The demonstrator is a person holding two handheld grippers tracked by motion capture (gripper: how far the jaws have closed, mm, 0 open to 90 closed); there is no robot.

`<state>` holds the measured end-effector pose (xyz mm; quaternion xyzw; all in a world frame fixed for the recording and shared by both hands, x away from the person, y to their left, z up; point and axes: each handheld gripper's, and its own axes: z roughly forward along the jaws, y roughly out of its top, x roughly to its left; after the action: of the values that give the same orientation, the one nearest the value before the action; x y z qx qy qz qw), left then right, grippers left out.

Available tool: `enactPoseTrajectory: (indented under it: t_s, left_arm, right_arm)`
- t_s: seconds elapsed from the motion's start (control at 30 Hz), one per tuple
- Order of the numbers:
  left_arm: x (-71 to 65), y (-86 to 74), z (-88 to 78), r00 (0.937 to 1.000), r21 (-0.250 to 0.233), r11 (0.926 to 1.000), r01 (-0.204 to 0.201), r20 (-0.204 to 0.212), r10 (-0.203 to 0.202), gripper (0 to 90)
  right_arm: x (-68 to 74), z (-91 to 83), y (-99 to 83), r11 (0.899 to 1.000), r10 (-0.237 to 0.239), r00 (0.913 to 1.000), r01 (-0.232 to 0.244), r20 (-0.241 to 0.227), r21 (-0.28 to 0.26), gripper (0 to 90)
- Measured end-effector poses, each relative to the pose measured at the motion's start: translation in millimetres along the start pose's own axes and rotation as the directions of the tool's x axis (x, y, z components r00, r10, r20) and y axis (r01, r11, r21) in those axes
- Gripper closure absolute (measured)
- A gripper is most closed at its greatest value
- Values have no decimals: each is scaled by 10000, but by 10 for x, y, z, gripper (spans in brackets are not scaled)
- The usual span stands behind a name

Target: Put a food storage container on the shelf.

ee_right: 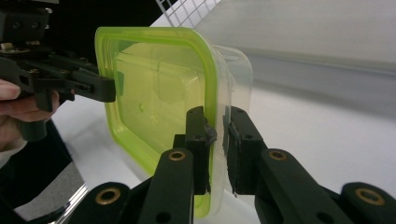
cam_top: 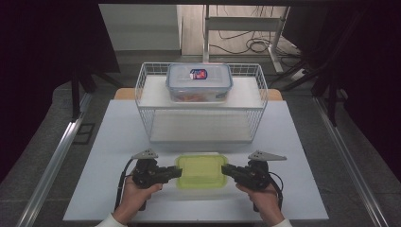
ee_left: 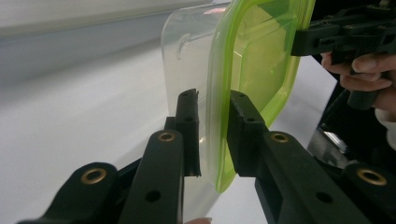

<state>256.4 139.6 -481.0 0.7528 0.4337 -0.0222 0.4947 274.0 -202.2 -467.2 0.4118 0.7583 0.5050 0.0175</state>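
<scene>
Green-lidded box [cam_top: 200, 171] sits near the front edge of the counter [cam_top: 113, 142], about in the middle, and I hold it from both short ends at the same time. My left tongs [cam_top: 176, 171] are closed on its left rim: in the left gripper view one jaw lies on the clear wall and the other on the green lid [ee_left: 252, 60], so the rim is pinched between them. My right tongs [cam_top: 227, 170] do the same at the right rim, and in the right gripper view the pads press on the lid edge and the clear wall behind it. I think two grips are used because the box is wide and its plastic is smooth; one grip at one end would let it tilt or slip. Holding the rim also keeps lid and body together. Behind, toward the far edge, stands a white wire basket [cam_top: 142, 90] with another box [cam_top: 199, 82] on its upper level. The lower level looks free, so I judge the green box is meant to go there.
</scene>
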Motion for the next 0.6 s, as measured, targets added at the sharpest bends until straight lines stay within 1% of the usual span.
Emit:
enactPoseTrajectory:
  t_s: [0.13, 0.23, 0.3, 0.33, 0.6]
  left_arm:
    - [10, 58, -19, 10000, -86, 10000, -44, 66, 44, 771]
    - [-15, 150, -67, 9998, -285, 9994, -192, 69, 194, 771]
    - [-31, 206, -95, 9998, -391, 9990, -213, 44, 214, 771]
    - [-39, 238, -113, 9999, -458, 9989, -129, 59, 132, 772]
    - [-101, 478, -257, 9990, -825, 9956, -440, 36, 445, 773]
  right_arm:
    - [1, -4, 49, 9999, -106, 9999, 106, 1, -75, 798]
    - [8, -27, 102, 9997, -153, 9999, 152, -44, -208, 798]
    - [24, -53, 171, 9990, -258, 9997, 256, -49, -364, 798]
    - [32, -62, 207, 9985, -339, 9994, 338, -23, -438, 798]
    - [106, -149, 478, 9950, -641, 9979, 634, -69, -765, 798]
